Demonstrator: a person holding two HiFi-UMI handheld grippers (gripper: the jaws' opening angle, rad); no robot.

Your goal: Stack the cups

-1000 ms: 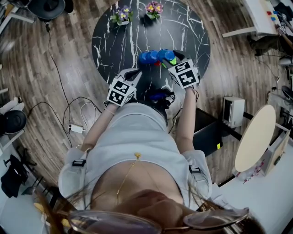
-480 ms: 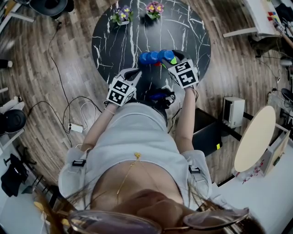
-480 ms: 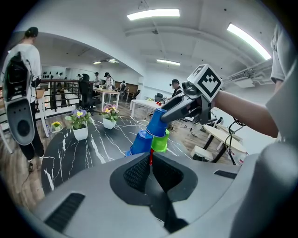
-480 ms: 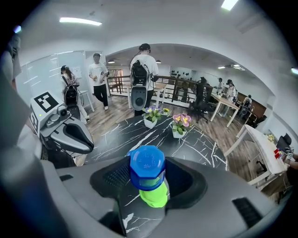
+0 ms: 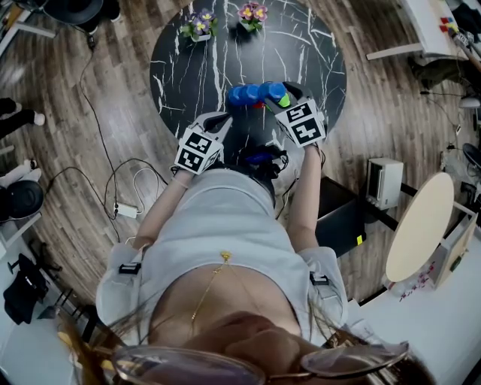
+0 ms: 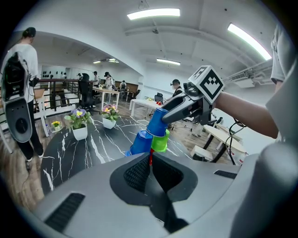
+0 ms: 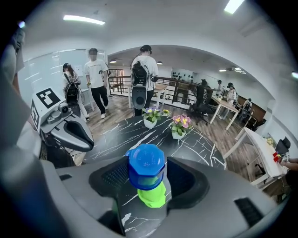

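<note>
On the black marble table (image 5: 203,68), an upside-down blue cup (image 7: 146,165) sits over a green cup (image 7: 151,197). My right gripper (image 7: 146,179) straddles that blue cup. Its jaws have just been opening, and a thin gap shows at the right pad. From the left gripper view, the same blue cup (image 6: 158,123) sits on the green cup (image 6: 160,142), with a second blue cup (image 6: 139,142) beside them. My left gripper (image 6: 150,162) is shut and hovers short of the cups. A red sliver shows past its tips. In the head view, the cups (image 5: 255,94) lie ahead of both grippers.
Two white pots of flowers (image 5: 199,26) (image 5: 253,15) stand at the table's far edge. Cables (image 5: 120,188) lie on the wooden floor to the left. A white box (image 5: 382,183) and a round pale board (image 5: 421,225) stand to the right. People stand in the background.
The grippers and the cups stay where they were. A bystander's feet have come into view at the left edge.
</note>
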